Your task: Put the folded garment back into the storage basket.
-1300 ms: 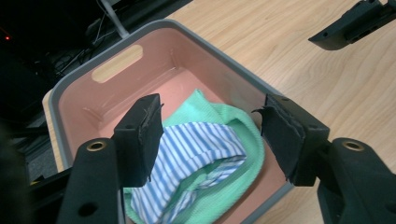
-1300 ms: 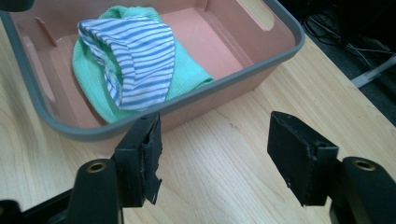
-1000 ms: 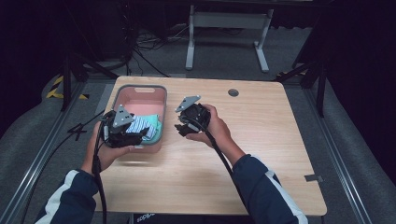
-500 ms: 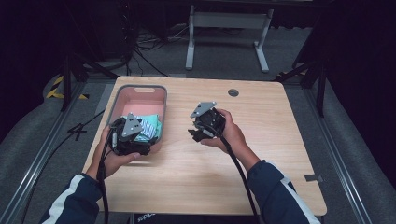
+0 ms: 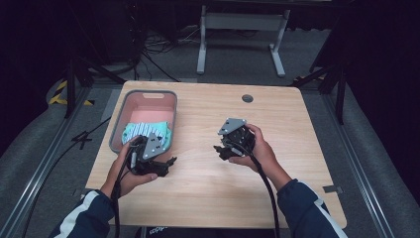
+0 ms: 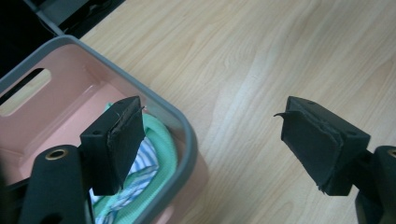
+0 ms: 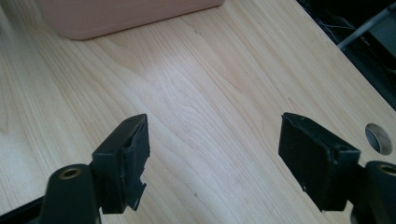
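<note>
A: What's nearest on the desk [image 5: 208, 188]?

B: Two hands, each with a tool. The left tool [image 5: 166, 163] sits at the near left, just past the near right corner of the bin [image 5: 148, 94]. Its jaws stand wide with nothing between them. In the left gripper view, the left tool [image 6: 210, 140] has one jaw over the bin and the other over bare wood.

A: And the other one?

B: The right tool [image 5: 220, 148] is near the middle of the desk, well apart from the bin. In the right gripper view, the right tool [image 7: 215, 158] has jaws wide too; they have just been opening, with only bare wood showing between them.

A: Where's the cloth [image 5: 148, 131]?

B: In the bin's near half, a green and striped heap. Neither tool touches it.

A: Farther on?

B: The bin's pink far half, then a round hole [image 5: 247, 98] near the far edge.
</note>
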